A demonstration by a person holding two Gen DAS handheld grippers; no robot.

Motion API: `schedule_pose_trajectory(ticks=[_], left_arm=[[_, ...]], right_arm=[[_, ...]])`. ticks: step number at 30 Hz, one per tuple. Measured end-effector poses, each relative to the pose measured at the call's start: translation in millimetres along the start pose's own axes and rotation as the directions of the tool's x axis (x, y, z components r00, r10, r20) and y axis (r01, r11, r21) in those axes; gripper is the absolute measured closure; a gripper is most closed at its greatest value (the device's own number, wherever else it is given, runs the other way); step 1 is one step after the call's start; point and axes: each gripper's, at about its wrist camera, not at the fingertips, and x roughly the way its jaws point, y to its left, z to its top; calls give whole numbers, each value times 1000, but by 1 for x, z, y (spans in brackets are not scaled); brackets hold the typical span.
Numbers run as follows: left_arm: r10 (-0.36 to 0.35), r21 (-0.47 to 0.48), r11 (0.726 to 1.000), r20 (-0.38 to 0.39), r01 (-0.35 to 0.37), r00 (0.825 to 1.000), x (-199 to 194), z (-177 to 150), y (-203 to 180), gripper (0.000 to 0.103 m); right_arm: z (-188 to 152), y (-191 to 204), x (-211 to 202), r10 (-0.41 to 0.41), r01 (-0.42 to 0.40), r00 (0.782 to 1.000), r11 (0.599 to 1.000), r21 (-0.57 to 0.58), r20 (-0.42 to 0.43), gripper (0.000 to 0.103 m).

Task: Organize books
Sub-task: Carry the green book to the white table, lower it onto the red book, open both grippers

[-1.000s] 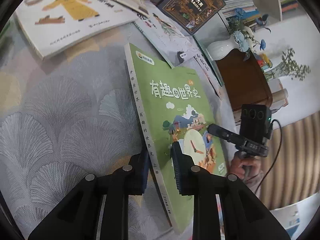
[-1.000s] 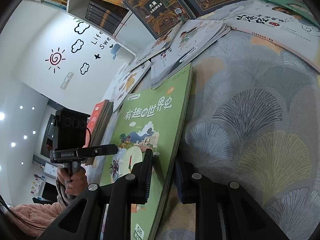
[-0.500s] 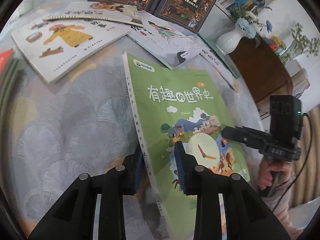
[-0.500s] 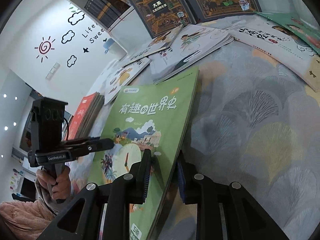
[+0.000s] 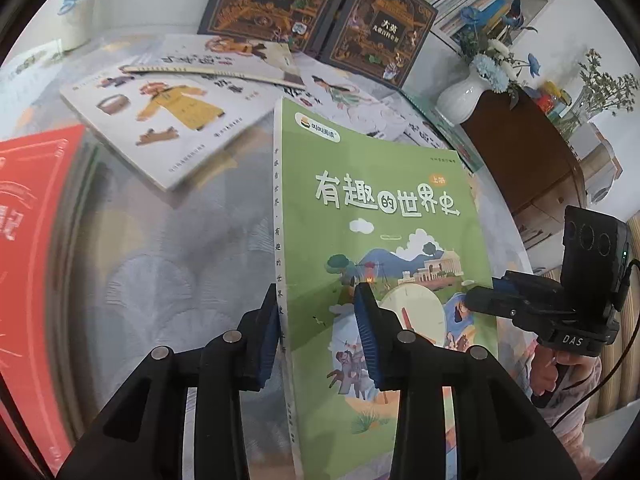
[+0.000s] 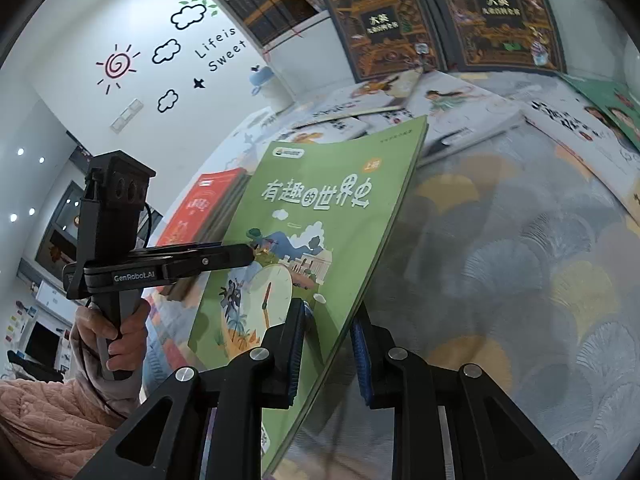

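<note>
A green book (image 5: 384, 264) with a clock and landscape on its cover is seen in the centre of both views, lifted at an angle above a tablecloth (image 5: 160, 264) patterned with grey and yellow fan leaves. In the left wrist view the left gripper (image 5: 316, 340) is placed over the spine edge near the lower middle of the frame; its jaws are opening, with the spine between them, the left pad close against the spine and the right pad standing slightly off the cover. In the right wrist view the right gripper (image 6: 330, 348) is set on the book's lower right edge, and the jaws are seen pinched on that edge. The left-hand tool, held by a hand (image 6: 116, 332), is visible at the left of the right wrist view, its tip laid across the cover. A red book (image 5: 28, 216) is seen at the left edge of the left wrist view. White picture books (image 5: 160, 108) are spread flat in the upper part of that frame, and two dark ornate books (image 5: 320, 12) are propped upright behind them. A white vase (image 5: 464, 96) of blue flowers is seen at the upper right
</note>
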Motion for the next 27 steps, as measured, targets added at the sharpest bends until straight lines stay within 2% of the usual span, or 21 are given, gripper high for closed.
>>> schedule_pose_trajectory(ticks=[14, 27], left_arm=[[37, 11, 999, 78, -38, 996, -46, 6, 12, 68], [103, 23, 994, 189, -110, 977, -112, 22, 39, 66]], right_arm=[[17, 48, 0, 30, -29, 999, 998, -55, 22, 80], [56, 112, 14, 63, -59, 998, 981, -184, 21, 80]])
